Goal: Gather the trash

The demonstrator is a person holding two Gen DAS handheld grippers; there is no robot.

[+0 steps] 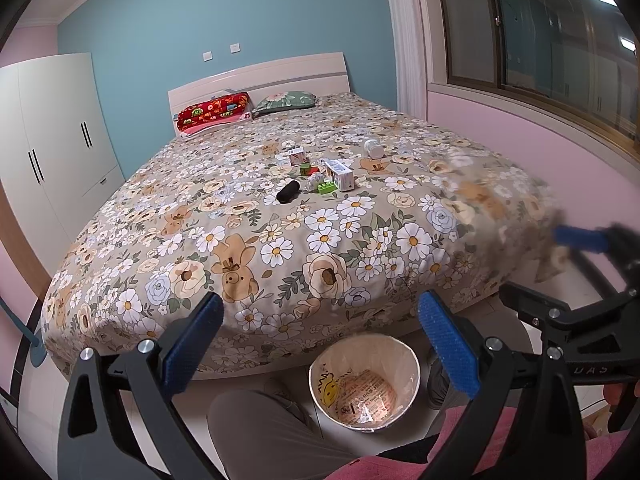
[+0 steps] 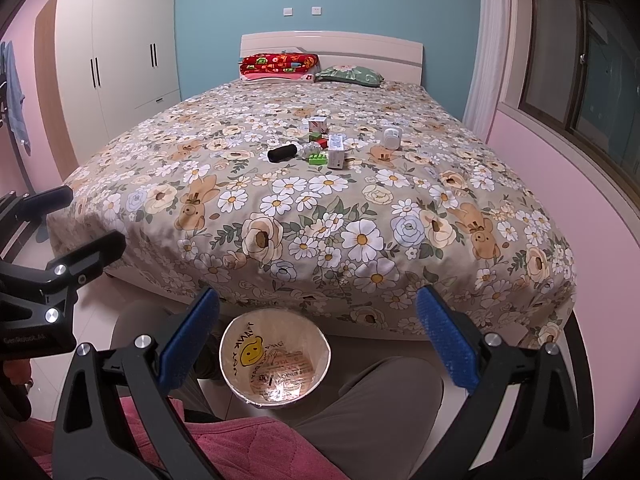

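Observation:
A small heap of things lies mid-bed: a black roll (image 1: 288, 191) (image 2: 282, 153), a white carton (image 1: 340, 175) (image 2: 336, 153), a small red-and-white box (image 1: 298, 156) (image 2: 317, 123), green bricks (image 1: 327, 187) (image 2: 317, 158), crumpled paper (image 1: 315, 179) and a white bottle (image 1: 374, 148) (image 2: 391, 137). A white bin (image 1: 365, 382) (image 2: 275, 355) lined with a printed bag stands on the floor at the bed's foot. My left gripper (image 1: 320, 344) is open and empty above the bin. My right gripper (image 2: 318, 340) is open and empty, also near the bin.
The floral bedspread (image 1: 280, 240) covers a large bed with a red pillow (image 1: 212, 112) and a green pillow (image 1: 286, 102). A white wardrobe (image 1: 52, 132) stands left. A window (image 1: 540, 40) and pink wall are right. My knees flank the bin.

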